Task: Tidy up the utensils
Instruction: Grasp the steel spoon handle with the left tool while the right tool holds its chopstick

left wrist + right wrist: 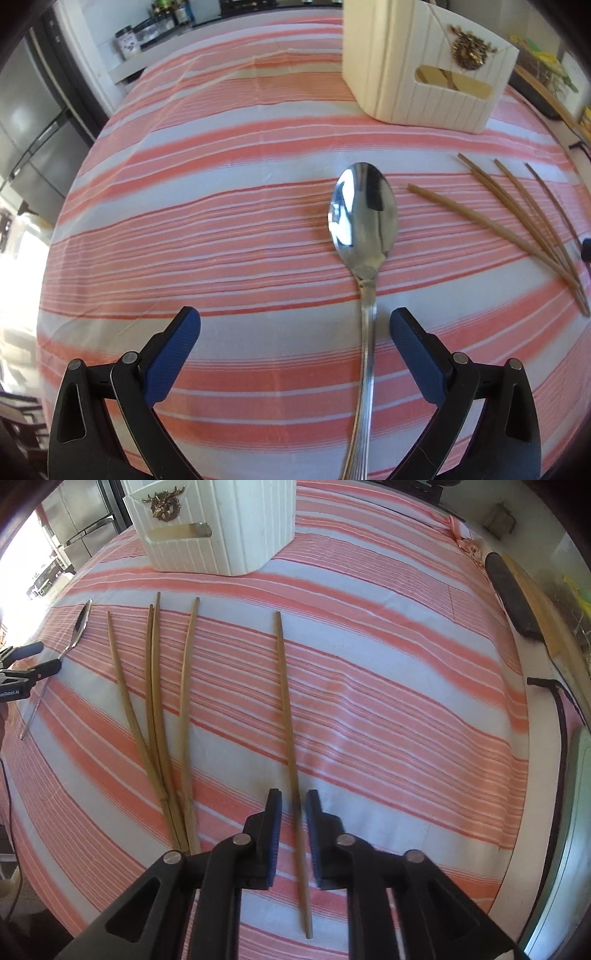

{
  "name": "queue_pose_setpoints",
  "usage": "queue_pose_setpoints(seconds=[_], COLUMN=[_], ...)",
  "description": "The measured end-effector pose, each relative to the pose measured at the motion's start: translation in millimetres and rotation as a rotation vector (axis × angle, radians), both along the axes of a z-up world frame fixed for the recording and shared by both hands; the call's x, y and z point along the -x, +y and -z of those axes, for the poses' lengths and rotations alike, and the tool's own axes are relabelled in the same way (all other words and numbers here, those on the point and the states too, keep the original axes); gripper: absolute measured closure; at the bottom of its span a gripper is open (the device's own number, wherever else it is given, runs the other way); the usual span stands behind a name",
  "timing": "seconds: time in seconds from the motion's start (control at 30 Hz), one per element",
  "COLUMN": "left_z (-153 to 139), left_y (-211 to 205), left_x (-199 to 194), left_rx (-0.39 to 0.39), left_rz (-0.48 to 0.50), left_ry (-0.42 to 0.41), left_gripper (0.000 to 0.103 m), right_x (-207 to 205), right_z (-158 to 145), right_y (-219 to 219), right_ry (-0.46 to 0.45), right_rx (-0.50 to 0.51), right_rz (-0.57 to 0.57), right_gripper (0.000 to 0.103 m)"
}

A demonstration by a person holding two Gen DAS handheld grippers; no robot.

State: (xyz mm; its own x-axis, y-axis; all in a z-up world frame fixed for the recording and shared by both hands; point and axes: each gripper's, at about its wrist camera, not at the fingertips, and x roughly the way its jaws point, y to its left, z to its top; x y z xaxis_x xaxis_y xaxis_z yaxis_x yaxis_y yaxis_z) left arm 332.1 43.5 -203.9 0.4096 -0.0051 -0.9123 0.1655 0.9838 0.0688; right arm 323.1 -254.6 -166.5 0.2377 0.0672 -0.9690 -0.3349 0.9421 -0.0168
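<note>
A steel spoon (364,210) lies bowl-up on the striped cloth. Its handle runs between the wide-apart blue pads of my left gripper (295,321), which is open and touches nothing; the handle sits nearer the right pad. Several wooden chopsticks (517,221) fan out to the spoon's right. In the right wrist view one chopstick (286,686) lies apart from that bundle (155,686). My right gripper (293,801) straddles it, jaws narrow, with a gap showing on both sides. The white ribbed holder (221,524) stands at the back. The left gripper (40,657) shows at the left edge over the spoon (82,624).
The white holder (417,74) has a brass ornament and a slot in its front. A dark rolling pin (509,594) and a wooden board lie at the table's right edge, with a black cable (561,709) nearby. Jars (127,42) and a steel fridge (29,129) stand beyond the table.
</note>
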Motion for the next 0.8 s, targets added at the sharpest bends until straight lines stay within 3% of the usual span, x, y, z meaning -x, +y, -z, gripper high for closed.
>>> queue_pose_setpoints(seconds=[0.07,0.27,0.4,0.43,0.47,0.5,0.53,0.57,0.6,0.7,0.8], left_z=[1,2,4,3,2,-1,-3,-6,-8,-11,-25], left_y=[-11,-20,-20,-20,-19,-19,-20,-21,-22,-22,-21], left_x=[-4,-29,-42,-43,-43,-41,-39,-37,-36,-31,-16], left_rx=[-0.019,-0.011,0.039,0.055,0.063,0.071,0.076,0.078,0.083,0.1,0.154], left_rz=[0.043,0.015,-0.014,-0.019,-0.02,-0.013,-0.003,0.011,0.024,0.042,0.045], left_ry=[0.008,0.026,0.059,0.059,0.047,0.029,0.011,-0.003,-0.013,-0.023,-0.067], left_gripper=[0.0,0.0,0.001,0.005,0.008,0.019,0.034,0.042,0.062,0.061,0.061], right_x=[-1,-28,-63,-74,-83,-90,-95,-99,-102,-94,-61], right_z=[-2,4,7,8,8,7,6,6,5,-9,-44], right_y=[-1,14,39,43,46,45,46,45,44,24,11], right_ry=[0.009,0.01,-0.052,-0.06,-0.069,-0.081,-0.094,-0.094,-0.093,-0.146,-0.248], right_rx=[-0.025,-0.027,-0.024,-0.044,-0.06,-0.058,-0.043,-0.047,-0.073,-0.125,-0.199], right_rz=[-0.01,-0.05,-0.061,-0.045,-0.025,-0.009,0.001,0.012,0.03,0.061,0.077], right_gripper=[0.069,0.069,0.064,0.062,0.067,0.074,0.098,0.097,0.097,0.097,0.097])
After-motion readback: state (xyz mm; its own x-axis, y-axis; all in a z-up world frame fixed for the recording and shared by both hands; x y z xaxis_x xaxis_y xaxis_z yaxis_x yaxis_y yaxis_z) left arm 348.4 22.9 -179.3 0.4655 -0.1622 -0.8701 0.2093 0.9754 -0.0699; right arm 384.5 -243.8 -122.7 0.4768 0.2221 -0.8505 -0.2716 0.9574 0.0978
